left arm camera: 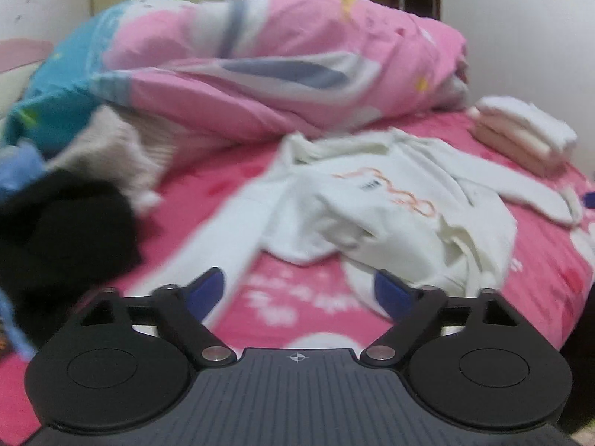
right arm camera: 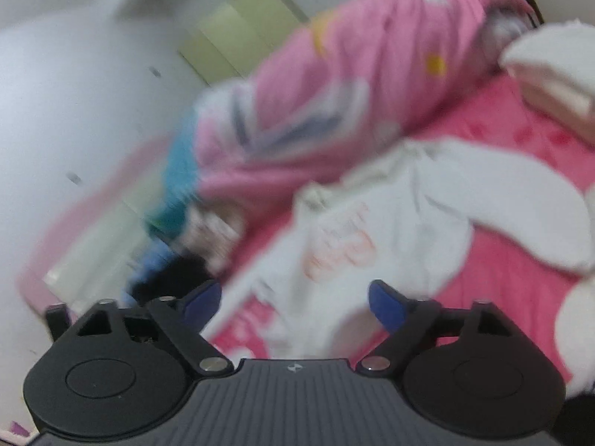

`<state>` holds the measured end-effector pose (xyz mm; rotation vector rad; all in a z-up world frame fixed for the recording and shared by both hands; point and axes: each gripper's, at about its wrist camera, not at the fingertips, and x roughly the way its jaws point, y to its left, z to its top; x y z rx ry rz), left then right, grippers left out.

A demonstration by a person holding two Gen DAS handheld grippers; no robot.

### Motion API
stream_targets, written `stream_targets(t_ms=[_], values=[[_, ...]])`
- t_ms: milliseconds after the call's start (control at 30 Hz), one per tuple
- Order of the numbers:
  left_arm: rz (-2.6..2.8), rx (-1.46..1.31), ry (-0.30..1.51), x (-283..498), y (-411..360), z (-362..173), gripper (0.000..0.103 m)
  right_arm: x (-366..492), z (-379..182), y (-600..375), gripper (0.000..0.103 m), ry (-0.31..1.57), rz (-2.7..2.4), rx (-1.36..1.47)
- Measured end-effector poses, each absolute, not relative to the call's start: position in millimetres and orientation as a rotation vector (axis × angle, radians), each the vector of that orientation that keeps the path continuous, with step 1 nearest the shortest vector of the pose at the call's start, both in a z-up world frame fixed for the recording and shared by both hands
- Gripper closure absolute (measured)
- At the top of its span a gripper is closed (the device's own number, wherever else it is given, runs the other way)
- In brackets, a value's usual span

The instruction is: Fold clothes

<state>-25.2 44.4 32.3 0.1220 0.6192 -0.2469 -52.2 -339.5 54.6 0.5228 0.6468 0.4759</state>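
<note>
The bed [left arm camera: 230,186], covered in a bright pink printed sheet, takes up nearly the whole room as I see it. Along its far side lies a big rolled pink quilt with blue and white stripes [left arm camera: 260,74], which walls off that edge. Below it, in the middle of the sheet, a white long-sleeved sweatshirt with an orange looped print on the chest [left arm camera: 390,200] lies spread but rumpled: one sleeve runs toward the near left, the other trails right, and the hem is bunched up. It is not folded.

At the left sits a heap of loose clothing, a black garment [left arm camera: 63,230] with a beige knitted one [left arm camera: 111,148] behind it, both crumpled. At the far right corner a small stack of white and cream folded cloth [left arm camera: 520,137] lies neat and squared. So I judge the job part done: one pile folded, the sweatshirt and the left heap left to do.

Bare sheet shows in front of and left of the sweatshirt; the right edge of the bed is close to the trailing sleeve.

The left claw [left arm camera: 297,290] hangs above the near sheet, its jaws spread apart and holding nothing. The right claw [right arm camera: 293,297], in a blurred view, hangs over the sweatshirt's lower part, likewise spread and empty.
</note>
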Motion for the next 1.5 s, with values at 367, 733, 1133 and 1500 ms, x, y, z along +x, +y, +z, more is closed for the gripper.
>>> stream_targets(t_ms=[367, 733, 1133, 1500], values=[[-0.269, 0.121, 0.653, -14, -8, -38, 0.064, 15, -6, -209, 0.021, 0.686, 0.299, 0.035], [-0.312, 0.03, 0.67, -19, 5, -41, 0.068, 10, -21, -235, 0.092, 0.66, 0.213, 0.094], [-0.41, -0.035, 0.648, -43, 16, -23, 0.066, -84, 18, -342, 0.094, 0.546, 0.036, 0.32], [-0.355, 0.0, 0.681, -29, 16, -36, 0.058, -75, -31, -349, 0.071, 0.657, -0.054, 0.203]])
